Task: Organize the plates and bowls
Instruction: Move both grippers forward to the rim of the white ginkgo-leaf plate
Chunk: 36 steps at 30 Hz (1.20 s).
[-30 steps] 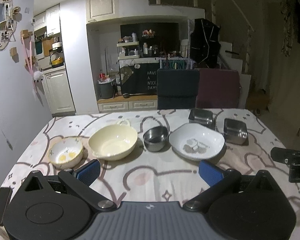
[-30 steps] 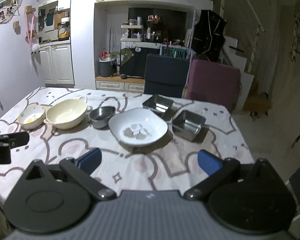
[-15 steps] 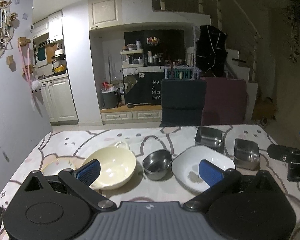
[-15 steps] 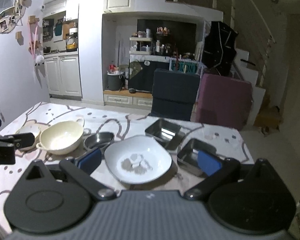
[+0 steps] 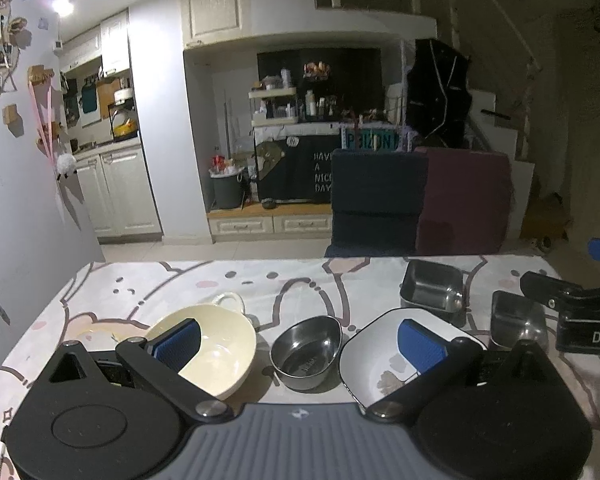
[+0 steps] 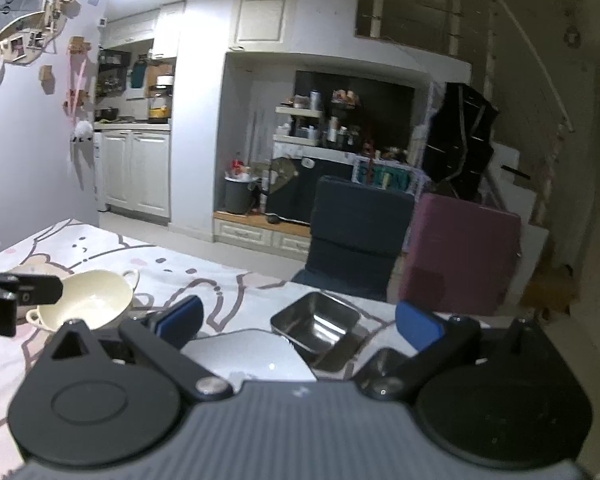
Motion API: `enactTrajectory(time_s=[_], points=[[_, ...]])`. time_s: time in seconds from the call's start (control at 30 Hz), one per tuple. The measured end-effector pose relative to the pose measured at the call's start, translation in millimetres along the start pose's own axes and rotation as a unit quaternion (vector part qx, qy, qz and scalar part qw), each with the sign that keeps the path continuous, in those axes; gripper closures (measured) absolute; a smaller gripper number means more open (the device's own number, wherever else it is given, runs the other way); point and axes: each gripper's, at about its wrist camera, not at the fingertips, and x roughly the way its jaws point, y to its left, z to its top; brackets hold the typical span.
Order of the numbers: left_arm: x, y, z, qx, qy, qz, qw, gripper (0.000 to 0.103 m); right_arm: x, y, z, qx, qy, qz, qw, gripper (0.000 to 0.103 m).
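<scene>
Here the small round steel bowl (image 5: 306, 352) sits dead ahead of the left gripper (image 5: 298, 340), between its spread, empty fingers, nearer to it than to the right gripper (image 6: 298, 322). The cream handled bowl (image 5: 214, 350) lies ahead-left behind the left pad, the white plate (image 5: 374, 354) ahead-right. The right gripper, also wide and empty, faces a square steel tin (image 6: 315, 326) just beyond its fingers (the plate below it is largely hidden). A second tin (image 5: 518, 326) is partly blocked; the little bowl far left is barely visible.
</scene>
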Motion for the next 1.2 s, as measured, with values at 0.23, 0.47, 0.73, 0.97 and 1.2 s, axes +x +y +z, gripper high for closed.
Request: enactTrajectory(time_s=[0.23, 0.47, 0.73, 0.97, 1.2], points=[[54.6, -12.4, -4.3, -0.048, 0.058, -0.019, 0.9970, 0.000, 51.0, -15.4, 2.0, -0.004, 0.036, 0.039, 0.999, 0.000], [110.9, -12.1, -29.1, -0.118, 0.157, -0.048, 0.9794, 0.000, 97.8, -22.2, -8.9, 0.019, 0.082, 0.040, 0.996, 0.000], [146.9, 2.0, -52.7, -0.201, 0.224, -0.097, 0.9487, 0.000, 136.0, -18.1, -20.0, 0.010, 0.176, 0.074, 0.982, 0.043], [166.5, 9.4, -65.5, -0.266, 0.254, -0.143, 0.9189, 0.012, 154.7, -13.8, -27.2, 0.014, 0.235, 0.097, 0.967, 0.065], [178.1, 9.5, -75.8, -0.301, 0.276, -0.160, 0.8986, 0.037, 175.7, -14.2, -23.1, 0.027, 0.260, 0.105, 0.959, 0.073]])
